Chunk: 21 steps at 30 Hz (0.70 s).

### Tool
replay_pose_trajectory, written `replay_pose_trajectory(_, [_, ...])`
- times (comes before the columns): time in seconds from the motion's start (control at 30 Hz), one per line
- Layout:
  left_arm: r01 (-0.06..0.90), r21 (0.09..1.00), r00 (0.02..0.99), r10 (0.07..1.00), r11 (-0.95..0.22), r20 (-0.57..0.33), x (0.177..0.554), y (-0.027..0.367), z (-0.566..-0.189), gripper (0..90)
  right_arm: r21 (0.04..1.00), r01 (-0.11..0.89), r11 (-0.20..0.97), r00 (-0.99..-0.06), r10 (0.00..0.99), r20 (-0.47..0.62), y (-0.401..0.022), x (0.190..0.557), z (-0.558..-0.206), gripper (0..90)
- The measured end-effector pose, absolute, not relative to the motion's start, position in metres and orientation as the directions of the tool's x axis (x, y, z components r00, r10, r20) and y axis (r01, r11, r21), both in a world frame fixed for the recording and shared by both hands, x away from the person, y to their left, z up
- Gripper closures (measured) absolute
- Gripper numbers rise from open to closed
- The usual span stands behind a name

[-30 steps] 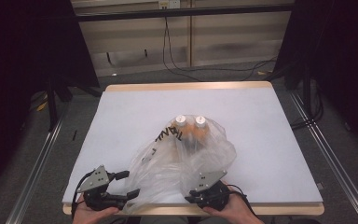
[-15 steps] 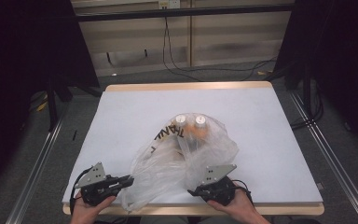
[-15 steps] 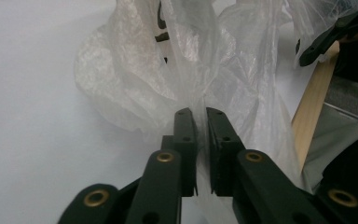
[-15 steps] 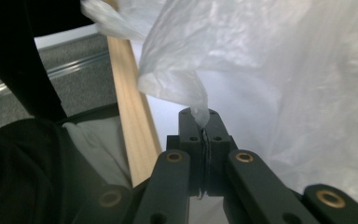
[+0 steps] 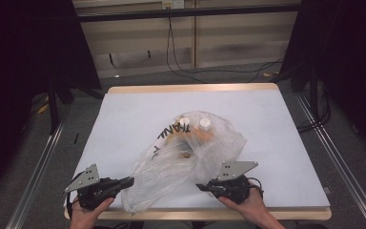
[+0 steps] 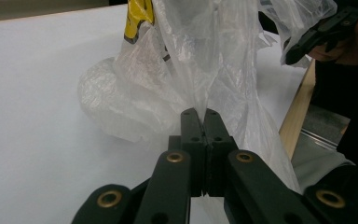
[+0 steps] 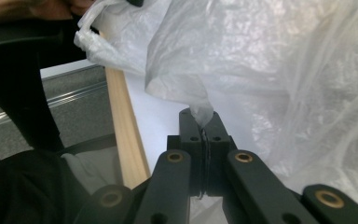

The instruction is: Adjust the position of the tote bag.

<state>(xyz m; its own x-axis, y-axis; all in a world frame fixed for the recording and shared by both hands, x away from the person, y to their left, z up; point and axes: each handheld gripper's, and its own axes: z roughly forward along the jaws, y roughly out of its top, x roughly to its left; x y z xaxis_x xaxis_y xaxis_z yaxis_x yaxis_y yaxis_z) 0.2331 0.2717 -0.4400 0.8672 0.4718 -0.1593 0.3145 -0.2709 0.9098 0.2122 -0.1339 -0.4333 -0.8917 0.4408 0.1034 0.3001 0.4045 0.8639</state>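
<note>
A clear plastic bag [image 5: 186,157] with black lettering lies on the white table [image 5: 133,109]. Inside it, at the far end, are two white-capped bottles [image 5: 204,125] with orange contents. My left gripper [image 5: 127,182] is at the bag's near left edge. Its jaws have just been closing and now pinch the film, as the left gripper view shows [image 6: 199,116]. My right gripper [image 5: 201,187] is shut on the bag's near right edge, with a twist of film [image 7: 201,114] between its jaws. The bag [image 6: 191,60] stretches up between the two grippers.
The table's wooden front edge [image 7: 126,140] runs just below both grippers. Metal rails [image 5: 35,176] flank the table on the floor. Cables [image 5: 181,67] lie on the floor beyond the far edge. Bare tabletop surrounds the bag on the left, right and far sides.
The left gripper's jaws have closed on the bag's edge. The right gripper has moved a little up and to the right with the bag's edge, pulling the film taut.
</note>
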Motion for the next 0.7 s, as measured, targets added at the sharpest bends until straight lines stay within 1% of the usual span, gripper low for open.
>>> replay_pose_trajectory(0.3, [0.298,0.924,0.868,0.470,-0.239,-0.158,0.233,0.272,-0.431,89.7,0.878,0.282,0.387,-0.890,0.447,0.089,-0.138,0.213,-0.423,89.8])
replay_pose_trajectory(0.33, [0.295,0.924,0.860,0.489,-0.241,-0.147,0.233,0.272,-0.430,89.8,0.881,0.280,0.382,-0.891,0.446,0.090,-0.139,0.213,-0.422,89.7])
replay_pose_trajectory(0.4, [0.292,0.928,0.862,0.485,-0.234,-0.149,0.234,0.275,-0.428,89.9,0.888,0.268,0.374,-0.892,0.444,0.082,-0.139,0.212,-0.416,89.8])
replay_pose_trajectory(0.43, [0.291,0.931,0.849,0.507,-0.221,-0.146,0.235,0.277,-0.425,89.9,0.892,0.265,0.367,-0.893,0.442,0.083,-0.140,0.212,-0.414,89.8])
replay_pose_trajectory(0.53, [0.290,0.936,0.847,0.508,-0.200,-0.154,0.237,0.278,-0.422,90.0,0.901,0.256,0.349,-0.891,0.447,0.080,-0.141,0.214,-0.407,89.8])
replay_pose_trajectory(0.7, [0.272,0.940,0.854,0.502,-0.203,-0.139,0.243,0.277,-0.414,90.0,0.913,0.239,0.330,-0.891,0.449,0.071,-0.142,0.218,-0.397,89.9])
